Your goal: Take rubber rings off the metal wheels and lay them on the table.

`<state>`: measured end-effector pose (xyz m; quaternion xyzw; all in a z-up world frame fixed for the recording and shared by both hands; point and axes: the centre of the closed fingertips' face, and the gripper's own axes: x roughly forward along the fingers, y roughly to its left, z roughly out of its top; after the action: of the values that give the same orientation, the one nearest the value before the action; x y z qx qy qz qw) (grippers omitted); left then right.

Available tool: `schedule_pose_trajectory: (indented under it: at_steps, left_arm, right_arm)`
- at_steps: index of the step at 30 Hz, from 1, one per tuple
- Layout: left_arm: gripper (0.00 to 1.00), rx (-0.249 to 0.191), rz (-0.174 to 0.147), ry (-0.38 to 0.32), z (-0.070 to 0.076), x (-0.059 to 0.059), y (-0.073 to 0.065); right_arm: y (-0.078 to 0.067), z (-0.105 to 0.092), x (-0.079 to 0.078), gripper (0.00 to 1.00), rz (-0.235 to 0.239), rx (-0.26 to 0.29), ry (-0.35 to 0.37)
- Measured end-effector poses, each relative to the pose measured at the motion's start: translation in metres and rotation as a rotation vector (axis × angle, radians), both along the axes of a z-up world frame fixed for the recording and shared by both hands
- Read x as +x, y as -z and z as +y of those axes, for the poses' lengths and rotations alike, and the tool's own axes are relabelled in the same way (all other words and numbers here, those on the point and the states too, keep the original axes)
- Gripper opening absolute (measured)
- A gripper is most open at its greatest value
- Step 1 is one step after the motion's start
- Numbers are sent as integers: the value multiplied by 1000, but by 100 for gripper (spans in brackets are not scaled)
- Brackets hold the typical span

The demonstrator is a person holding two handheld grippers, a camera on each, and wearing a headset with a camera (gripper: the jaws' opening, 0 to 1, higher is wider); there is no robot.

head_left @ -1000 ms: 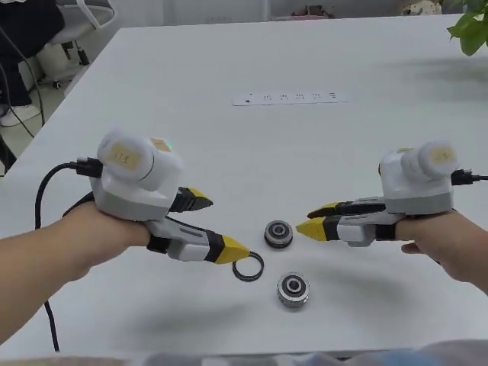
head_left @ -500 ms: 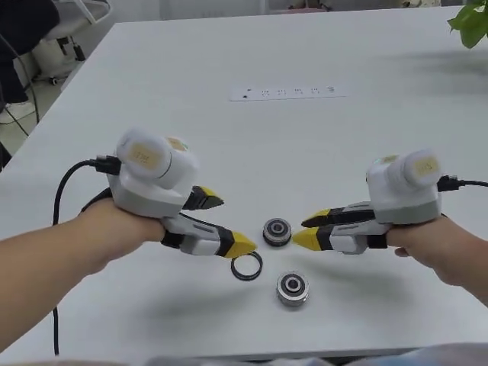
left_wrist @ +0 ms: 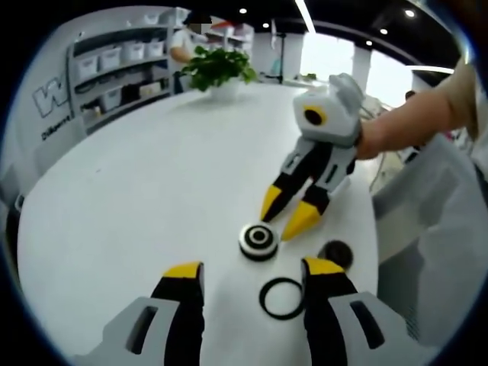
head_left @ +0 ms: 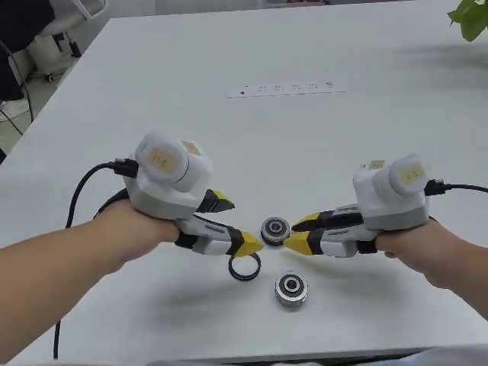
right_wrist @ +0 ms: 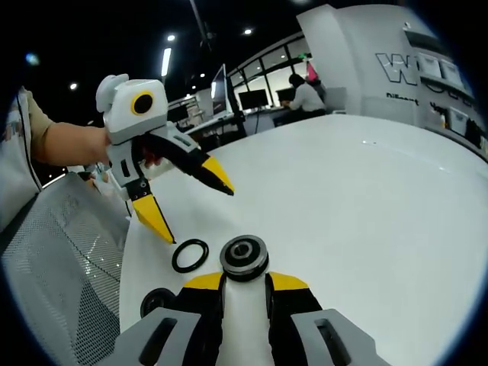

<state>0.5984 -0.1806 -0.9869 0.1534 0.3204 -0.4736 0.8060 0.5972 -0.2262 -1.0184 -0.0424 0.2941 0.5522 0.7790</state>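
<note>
Both left gripper (head_left: 242, 223) and right gripper (head_left: 296, 232), fingers spread, flank one metal wheel (head_left: 275, 229).

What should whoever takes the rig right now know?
Left gripper: open, empty, by the loose ring.
Right gripper: jaws narrowly apart, empty, tips beside the far wheel.
Done: one ring lies on the table; the near wheel looks bare.
To do: far wheel appears to carry its dark ring; pull it off, lay it down.
</note>
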Motion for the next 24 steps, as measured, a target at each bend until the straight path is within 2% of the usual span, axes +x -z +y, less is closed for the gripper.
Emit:
schedule_pose_trajectory:
  at_steps: [9,16,24]
  left_arm:
    - [48,1,6,13,-10,-1,5]
    - [42,-21,10,17,-24,2,3]
    - [36,-14,13,44,-33,0,8]
  right_arm:
    - [2,2,0,16,-13,2,0]
    - [3,1,2,15,-14,3,0]
    - [3,2,2,14,-16,0,-1]
